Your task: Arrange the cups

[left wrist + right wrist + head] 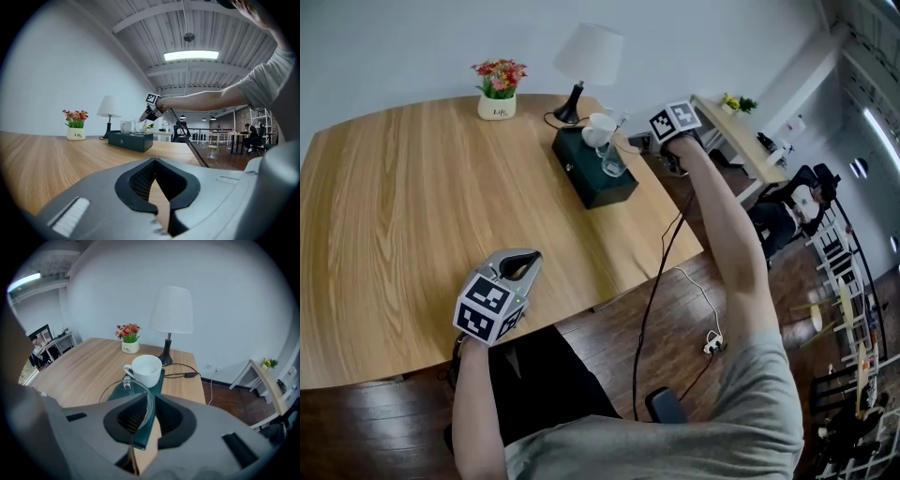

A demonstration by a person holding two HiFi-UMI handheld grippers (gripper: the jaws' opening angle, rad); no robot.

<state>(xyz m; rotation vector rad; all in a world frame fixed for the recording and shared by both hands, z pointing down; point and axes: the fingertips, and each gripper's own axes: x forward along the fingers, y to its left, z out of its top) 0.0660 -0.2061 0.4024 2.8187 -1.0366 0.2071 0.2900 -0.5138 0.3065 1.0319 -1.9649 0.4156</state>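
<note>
A dark green box [592, 180] stands at the table's far right, and on it are a white mug [600, 128] and a clear glass cup [612, 163]. My right gripper [628, 142] reaches down to the glass from the right. In the right gripper view the glass [127, 385] has its near wall in the narrow gap of my right gripper [150, 398]; the pads stand slightly off it, so the jaws are open. The white mug [146, 370] sits just behind the glass. My left gripper [530, 255] rests near the table's front edge, shut and empty [154, 160].
A white-shaded lamp [586, 56] and a small pot of flowers [498, 90] stand at the table's back. A black cable [661, 272] hangs off the table's right edge [675, 211] to a plug block on the floor [712, 345]. A side shelf [741, 136] is at right.
</note>
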